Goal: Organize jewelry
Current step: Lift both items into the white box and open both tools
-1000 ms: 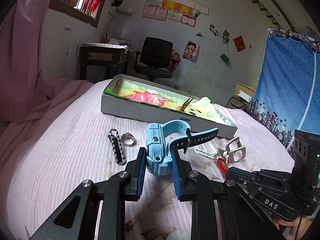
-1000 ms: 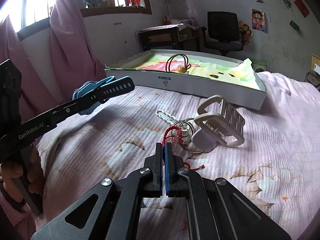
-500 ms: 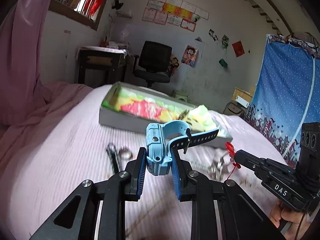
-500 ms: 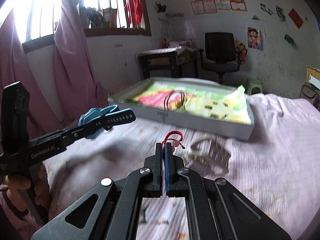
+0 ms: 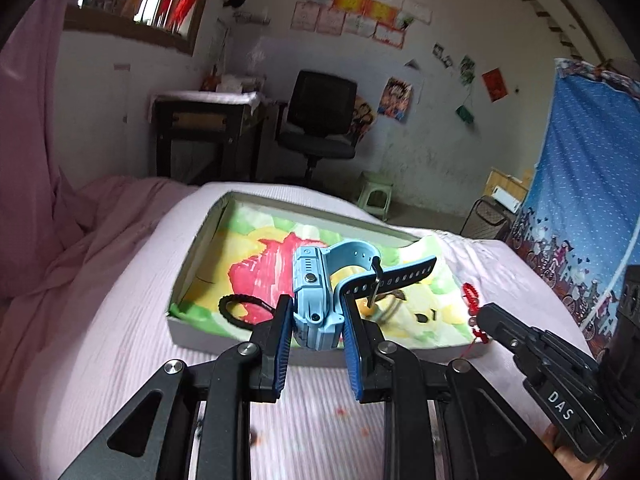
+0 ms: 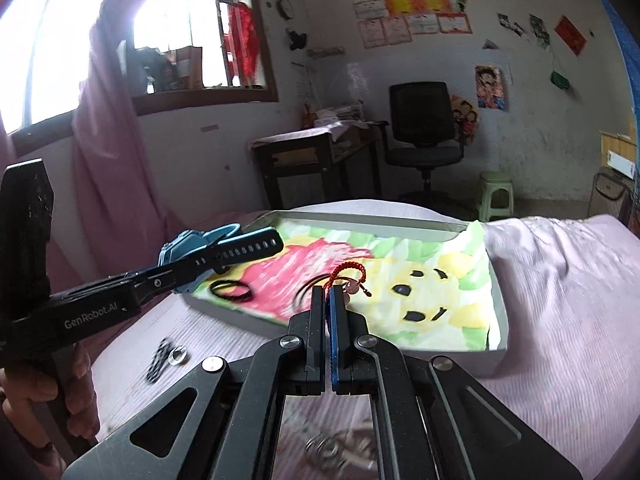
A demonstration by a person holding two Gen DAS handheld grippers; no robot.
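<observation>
**Both tools loaded, held over the box**

Left tool (image 5: pixel 316 322): pads clamped on the body of a light blue watch (image 5: pixel 316 300), strap curling up and out to the right. Watch held in the air just above the near wall of the shallow white box (image 5: pixel 240 342).

Right tool (image 6: pixel 329 300): pads pressed together on a red cord bracelet (image 6: pixel 347 271), its loop standing above the tips, over the box's colourful lining.

In the box: black hair tie (image 6: pixel 231 291) near the left corner; a second dark loop is partly hidden behind the right tool.

On the pink bed (image 6: pixel 560 300), left of the right tool: a black-and-white beaded piece (image 6: pixel 158 362) and a small ring (image 6: pixel 178 354), both blurred.
</observation>
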